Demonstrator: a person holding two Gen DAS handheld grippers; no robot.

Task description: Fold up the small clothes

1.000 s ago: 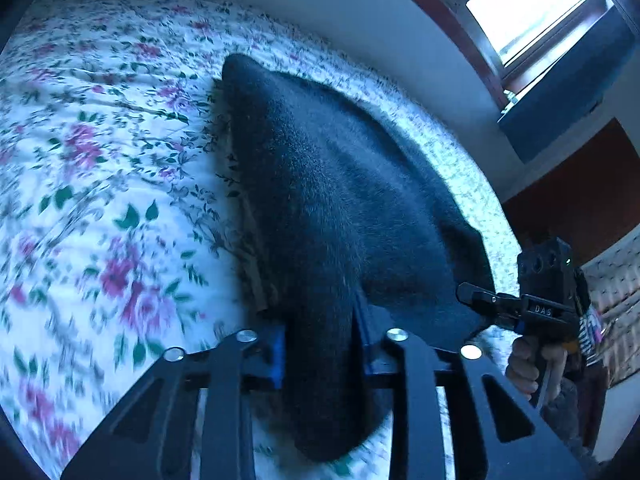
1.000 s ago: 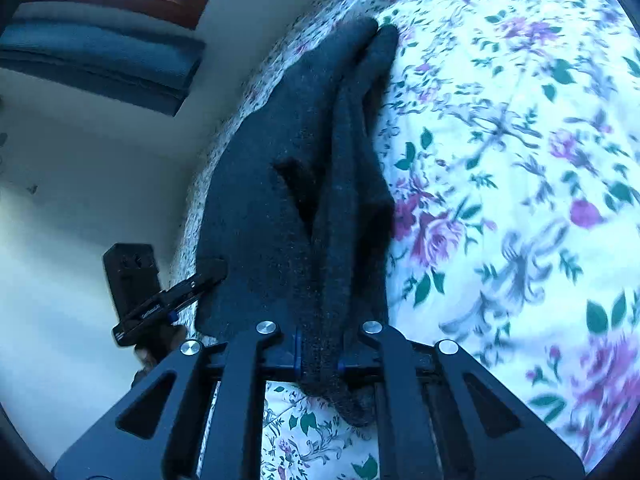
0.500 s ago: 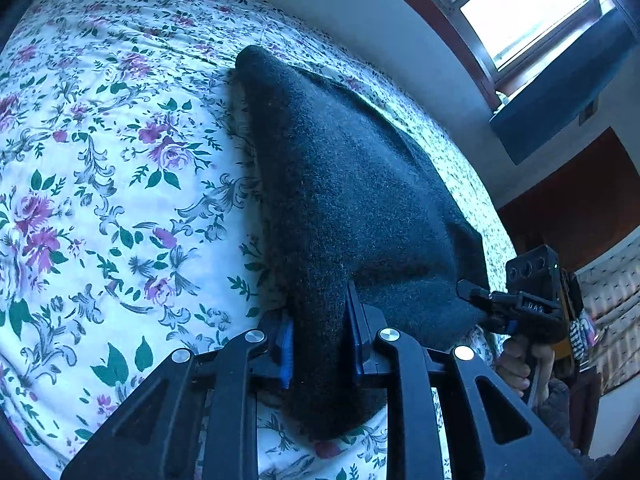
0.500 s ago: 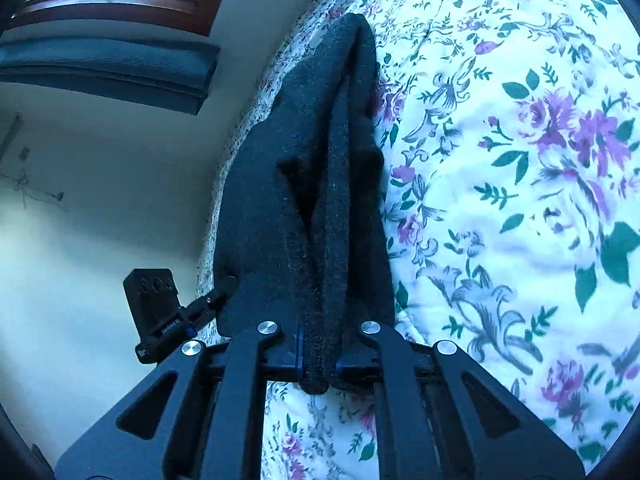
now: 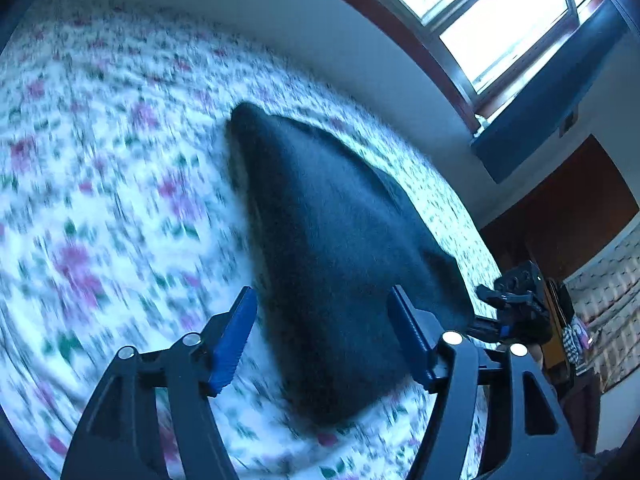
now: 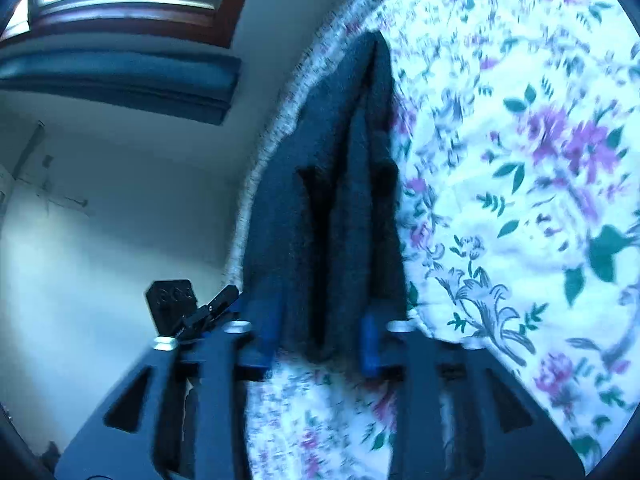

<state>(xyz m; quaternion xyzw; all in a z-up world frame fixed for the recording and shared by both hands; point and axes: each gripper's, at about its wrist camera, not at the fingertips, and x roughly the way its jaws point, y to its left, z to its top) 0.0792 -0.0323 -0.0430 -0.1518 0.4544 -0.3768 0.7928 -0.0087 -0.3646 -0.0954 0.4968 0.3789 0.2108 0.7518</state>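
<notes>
A dark knitted garment (image 5: 340, 248) lies on the flowered bedspread (image 5: 100, 200), stretched lengthwise away from both cameras, its far end narrowing to a tip near the edge of the bed by the wall. The left tongs (image 5: 322, 336) stand wide open, their blue pads on either side of the garment's near end with clear gaps to the cloth, gripping nothing. The right tongs (image 6: 320, 340) are open too, though both views are blurred by motion; the cloth's near edge sits between the pads without being pinched. From the right wrist view the garment shows long ridges and a dark crease down its middle, so it looks already doubled over lengthwise.

In my judgement a fold has just been laid down and this is the letting-go part of the step. The next move calls for pulling both tongs back clear of the cloth without dragging it, then taking a fresh hold, probably at one end, to bring it across for a further fold or to smooth the ridges flat.

Around it: a pale wall (image 6: 100, 220), a window (image 5: 500, 12) with a dark blind, and brown wooden furniture beyond the bed. The bedspread near the garment is bare, so nothing blocks the tongs; the main risk is a pad snagging the loose knit
</notes>
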